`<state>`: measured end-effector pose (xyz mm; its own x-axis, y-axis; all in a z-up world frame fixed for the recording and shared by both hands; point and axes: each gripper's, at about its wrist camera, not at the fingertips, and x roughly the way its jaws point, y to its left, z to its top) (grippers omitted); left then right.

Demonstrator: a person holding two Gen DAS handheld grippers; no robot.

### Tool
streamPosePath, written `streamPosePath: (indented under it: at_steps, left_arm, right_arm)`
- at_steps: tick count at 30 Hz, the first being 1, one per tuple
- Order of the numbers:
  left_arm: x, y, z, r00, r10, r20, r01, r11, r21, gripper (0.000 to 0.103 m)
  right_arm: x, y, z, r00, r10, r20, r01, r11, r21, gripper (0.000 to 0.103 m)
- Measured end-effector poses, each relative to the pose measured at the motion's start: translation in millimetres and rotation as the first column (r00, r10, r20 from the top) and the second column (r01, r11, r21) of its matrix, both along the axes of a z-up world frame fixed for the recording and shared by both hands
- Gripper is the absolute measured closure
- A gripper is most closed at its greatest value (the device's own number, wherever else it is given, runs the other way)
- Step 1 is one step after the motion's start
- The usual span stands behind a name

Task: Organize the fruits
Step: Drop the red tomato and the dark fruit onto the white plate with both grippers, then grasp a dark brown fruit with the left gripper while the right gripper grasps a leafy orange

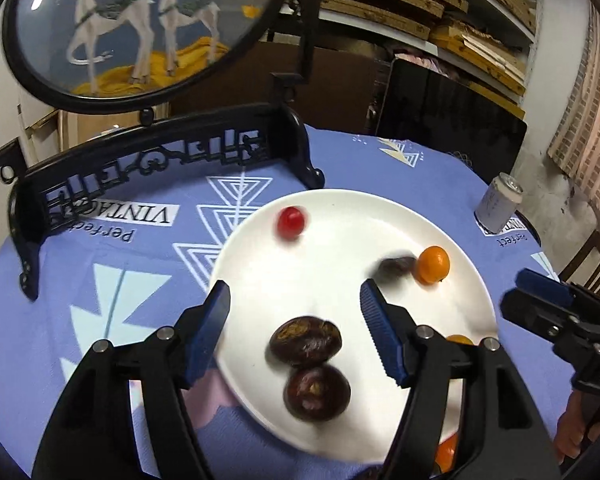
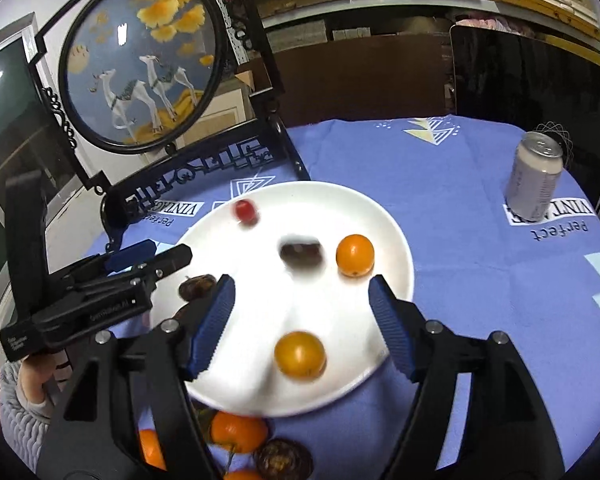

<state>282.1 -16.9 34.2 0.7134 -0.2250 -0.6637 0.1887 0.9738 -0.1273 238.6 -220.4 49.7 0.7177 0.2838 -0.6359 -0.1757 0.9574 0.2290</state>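
At the near edge of the bench [image 2: 480,280], off the white plate [image 2: 260,384], lie several oranges [image 2: 238,431] and one dark brown fruit [image 2: 283,460], seen low in the right wrist view between the right claw's arms. The right claw [image 2: 302,304] stands wide over the plate's near half with nothing between its blue fingers [image 2: 216,320]; a yellow-orange fruit [image 2: 300,355] rests on the plate just under the gap. The left claw [image 1: 296,304] is likewise spread wide and holds nothing, poised over the plate [image 1: 340,216], where two dark brown fruits [image 1: 306,340] lie touching each other just below its opening. The right claw [image 1: 540,296] shows at the right edge of the left wrist view, and the left claw [image 2: 140,260] at the left edge of the right wrist view, beside the plate's rim. Further in, a third dark fruit [image 2: 301,255], blurred, lies near the plate's middle, just beside a round orange [image 2: 355,255]. A small red fruit [image 2: 246,211], also blurred, sits toward the far rim. Beyond the plate the blue patterned cloth [image 1: 100,272] covers the bench, with a pale drink can [image 2: 534,180] standing upright far right. At the far left stands a black carved stand [image 1: 152,160] bearing a round screen painted with two white deer [image 1: 140,20].
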Motion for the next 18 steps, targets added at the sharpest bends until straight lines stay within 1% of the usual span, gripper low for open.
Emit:
streamPosePath:
  at_steps: [1,3,5,8,11,15,18]
  left_arm:
    - [-3,1,2,1.0,0.0,-0.002,0.0,1.0,0.002,0.035]
    - [-17,4,4,1.0,0.008,-0.008,-0.008,1.0,0.01,0.035]
    - [-35,7,3,1.0,-0.002,-0.005,0.002,1.0,0.018,0.035]
    - [-68,9,-8,0.999,-0.036,-0.013,0.037,0.998,0.047,0.035]
    - [-98,2,-22,0.993,-0.109,-0.04,0.112,0.99,0.084,0.035]
    - [-119,-13,-27,0.982,-0.188,-0.028,0.19,0.973,0.131,0.035]
    - [-122,-21,-30,0.976,-0.214,-0.031,0.216,0.965,0.151,0.035]
  right_arm:
    - [-6,0,2,1.0,0.005,0.002,-0.005,1.0,-0.004,0.031]
    - [-25,1,5,1.0,0.016,0.015,-0.015,1.0,-0.017,0.026]
    - [-42,-2,6,1.0,0.015,0.025,-0.014,1.0,-0.013,0.018]
    - [-69,-10,-1,1.0,0.011,0.009,-0.011,1.0,0.015,0.017]
    - [-90,-21,-10,1.0,-0.003,-0.012,0.004,0.999,0.048,0.015]
    - [-106,-34,-19,0.999,-0.018,-0.038,0.022,0.995,0.096,0.015]
    - [-106,-38,-16,0.999,-0.025,-0.033,0.029,0.994,0.108,0.015]
